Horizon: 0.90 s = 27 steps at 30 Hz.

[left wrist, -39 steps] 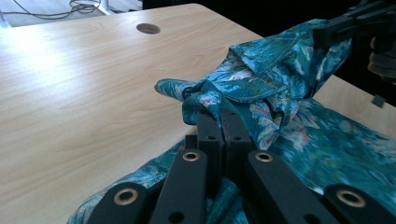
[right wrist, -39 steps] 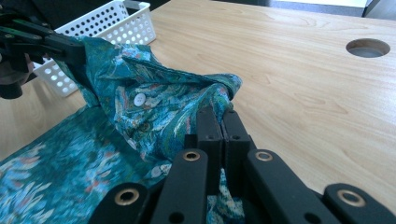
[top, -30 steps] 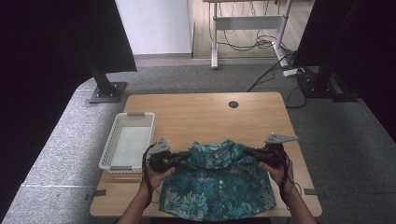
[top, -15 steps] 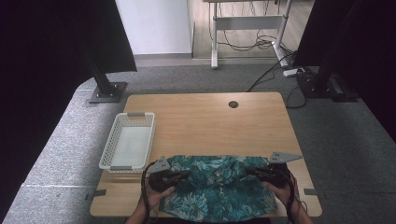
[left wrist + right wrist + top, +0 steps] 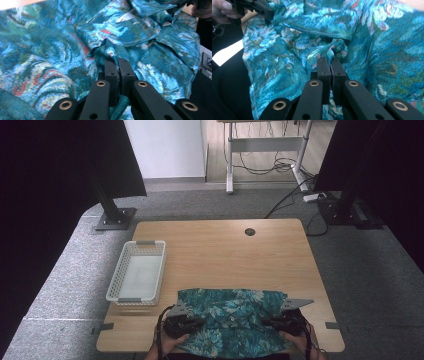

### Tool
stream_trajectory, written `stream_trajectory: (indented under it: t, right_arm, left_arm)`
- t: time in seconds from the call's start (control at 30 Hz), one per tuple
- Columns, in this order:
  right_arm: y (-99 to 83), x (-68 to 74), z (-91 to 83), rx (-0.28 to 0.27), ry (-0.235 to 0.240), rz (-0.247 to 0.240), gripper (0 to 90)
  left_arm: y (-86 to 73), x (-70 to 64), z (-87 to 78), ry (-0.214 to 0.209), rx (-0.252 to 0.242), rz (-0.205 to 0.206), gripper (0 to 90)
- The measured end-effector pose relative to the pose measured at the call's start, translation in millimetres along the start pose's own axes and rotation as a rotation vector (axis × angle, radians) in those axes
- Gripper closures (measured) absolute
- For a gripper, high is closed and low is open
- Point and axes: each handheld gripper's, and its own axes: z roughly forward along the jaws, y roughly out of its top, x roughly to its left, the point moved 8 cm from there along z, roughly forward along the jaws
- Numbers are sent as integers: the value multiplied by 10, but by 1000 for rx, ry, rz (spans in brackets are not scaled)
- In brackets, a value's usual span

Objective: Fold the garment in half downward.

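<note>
The garment (image 5: 231, 320) was a teal fabric printed with blue, green and red-orange floral figures. It lay at the near edge of the worktop (image 5: 225, 255), between the two hands, with its far edge roughly straight and its near part hanging over the worktop edge.

The left hand-held gripper (image 5: 181, 324) was at the left side of the garment, and the right hand-held gripper (image 5: 286, 322) at its right side. Each was held by a hand at the bottom of the high view.

The high view showed the layout: a white mesh basket (image 5: 122, 279) stood on the worktop to the left of the garment and apart from it, and a round cable port (image 5: 250, 231) sat near the far edge of the worktop. The jaw state could not be read from that view.

The left gripper view supplied that detail. The left hand-held gripper (image 5: 117, 61) had its jaws closed on a bunched fold of the garment (image 5: 62, 50), which stood up above the jaw tips. The knit texture and stitched hems of the garment were legible there.

The right gripper view showed the right hand-held gripper (image 5: 329, 61) likewise clamped on a twisted fold of the garment (image 5: 374, 45), below a stitched hem. The other hand-held gripper appeared at the upper left of that view, held by fingers (image 5: 222, 8).
</note>
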Motion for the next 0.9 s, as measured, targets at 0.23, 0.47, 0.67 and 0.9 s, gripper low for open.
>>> stream_trajectory:
  t: [0.23,0.47,0.67,0.9]
  right_arm:
    - [-90,-39,80,36,-6,24,882]
    - [-18,-93,175,24,-4,46,878]
    - [-31,-71,141,22,-22,41,847]
    - [-70,-38,50,12,-70,8,768]
  left_arm:
    - [-17,139,7,24,25,-44,855]
    - [20,279,-2,25,15,-85,830]
    - [-25,161,-123,-29,-14,-75,719]
    - [139,15,-288,-56,-98,-37,579]
